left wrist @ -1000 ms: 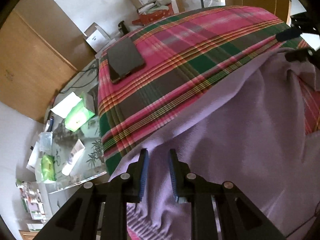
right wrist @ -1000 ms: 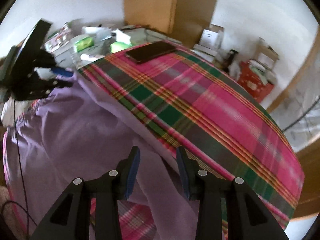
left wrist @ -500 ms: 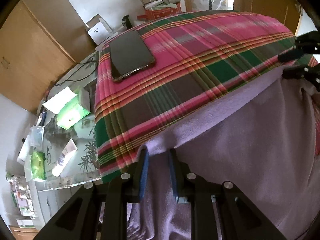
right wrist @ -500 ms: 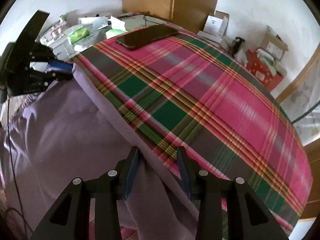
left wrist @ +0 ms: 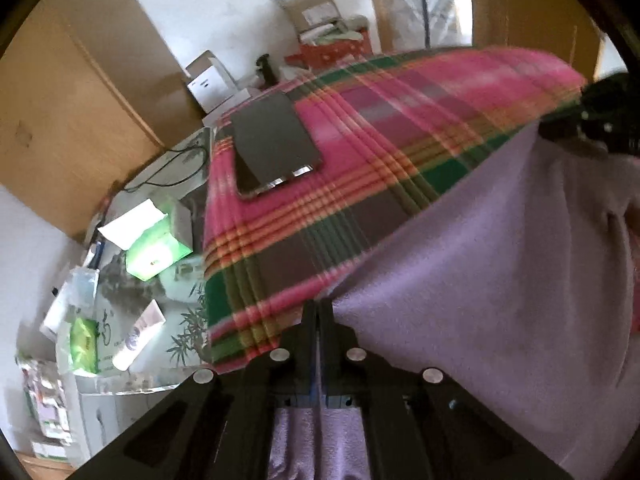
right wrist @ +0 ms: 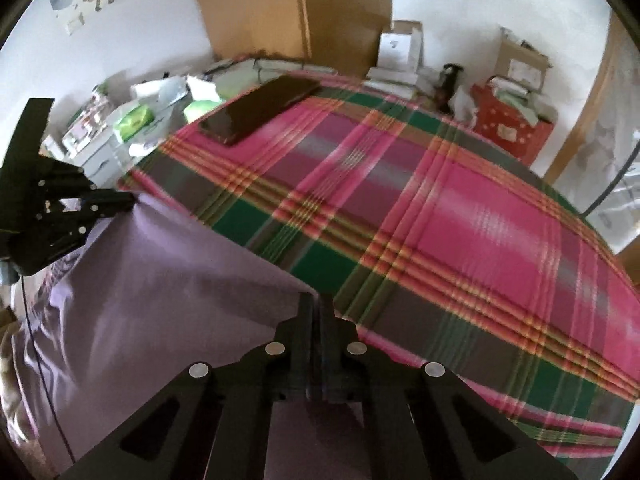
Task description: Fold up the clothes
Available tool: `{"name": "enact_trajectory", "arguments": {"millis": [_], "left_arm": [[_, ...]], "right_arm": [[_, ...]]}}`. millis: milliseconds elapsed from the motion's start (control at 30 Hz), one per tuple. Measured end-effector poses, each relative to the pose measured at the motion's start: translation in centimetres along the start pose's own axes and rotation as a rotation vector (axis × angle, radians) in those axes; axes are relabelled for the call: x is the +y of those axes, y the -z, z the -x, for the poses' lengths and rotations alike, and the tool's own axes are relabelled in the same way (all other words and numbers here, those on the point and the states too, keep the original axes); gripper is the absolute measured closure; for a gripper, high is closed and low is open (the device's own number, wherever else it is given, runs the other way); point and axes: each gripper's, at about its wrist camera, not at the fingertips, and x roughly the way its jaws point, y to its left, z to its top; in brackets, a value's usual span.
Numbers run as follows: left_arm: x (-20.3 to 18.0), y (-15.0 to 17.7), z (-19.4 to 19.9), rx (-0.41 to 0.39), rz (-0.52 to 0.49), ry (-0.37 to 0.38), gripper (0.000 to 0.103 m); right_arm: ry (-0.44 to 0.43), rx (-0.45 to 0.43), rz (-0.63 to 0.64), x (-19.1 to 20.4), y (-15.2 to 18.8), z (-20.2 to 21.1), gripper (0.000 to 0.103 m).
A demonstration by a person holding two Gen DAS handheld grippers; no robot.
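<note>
A lilac garment (left wrist: 480,280) lies spread over the near part of a plaid-covered table (left wrist: 400,128). My left gripper (left wrist: 319,308) is shut on the garment's far left corner, the cloth pinched between its fingers. In the right wrist view my right gripper (right wrist: 316,304) is shut on the far right corner of the same lilac garment (right wrist: 168,280). The edge between both corners runs taut. Each gripper shows in the other's view: the right gripper (left wrist: 560,130) at the far right, the left gripper (right wrist: 128,200) at the left.
A dark tablet (left wrist: 272,148) lies on the far left corner of the plaid cloth (right wrist: 440,208). A cluttered side table (left wrist: 132,280) with green packets stands left of it. Boxes (right wrist: 516,120) and a wooden wardrobe (left wrist: 60,120) line the wall.
Both grippers went from open over the garment's far edge to shut on its corners. The far edge is now pulled straight and taut between them.
</note>
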Motion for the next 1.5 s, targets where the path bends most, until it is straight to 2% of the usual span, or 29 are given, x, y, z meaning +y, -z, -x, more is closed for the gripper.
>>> {"name": "enact_trajectory", "arguments": {"millis": [133, 267, 400, 467, 500, 600, 700, 900, 1067, 1267, 1400, 1500], "left_arm": [[0.6, -0.3, -0.8, 0.003, 0.013, -0.031, 0.103], [2.0, 0.3, -1.9, 0.035, 0.098, -0.012, 0.103], [2.7, 1.5, -1.1, 0.033, 0.12, -0.013, 0.102], [3.7, 2.1, -0.1, 0.029, 0.16, -0.017, 0.101], [4.2, 2.4, 0.4, 0.026, 0.185, -0.014, 0.101], [6.5, 4.0, 2.2, 0.017, 0.309, 0.052, 0.101], [8.1, 6.3, 3.6, 0.056, 0.413, 0.126, 0.1], [8.2, 10.0, 5.2, 0.075, 0.499, 0.236, 0.098], [7.6, 11.4, 3.5, 0.138, 0.539, 0.268, 0.093], [8.3, 12.0, 2.8, 0.127, 0.65, 0.369, 0.087], [8.1, 12.2, 3.6, 0.061, 0.662, 0.426, 0.084], [8.6, 12.4, 2.8, 0.082, 0.702, 0.42, 0.082]], "right_arm": [[0.035, 0.009, -0.02, -0.4, -0.9, -0.8, 0.1], [0.084, 0.036, -0.022, -0.5, -0.9, -2.2, 0.1], [0.098, 0.058, -0.035, -0.4, -0.3, -3.0, 0.099], [0.15, 0.051, -0.016, -0.2, -0.2, -2.9, 0.086], [0.161, 0.049, -0.016, -0.1, -0.2, -2.7, 0.086], [0.169, 0.021, -0.045, -0.2, -0.3, -1.6, 0.083], [0.2, -0.022, -0.061, -0.2, -0.2, 0.2, 0.082], [0.239, -0.089, -0.075, 0.3, 0.8, 3.7, 0.082], [0.157, -0.098, -0.099, 1.5, 2.6, 5.5, 0.082], [0.11, -0.088, -0.072, 3.7, 4.5, 6.2, 0.082], [0.094, -0.077, -0.07, 4.1, 5.1, 6.0, 0.082], [0.075, -0.061, -0.084, 4.2, 5.4, 5.4, 0.082]]}}
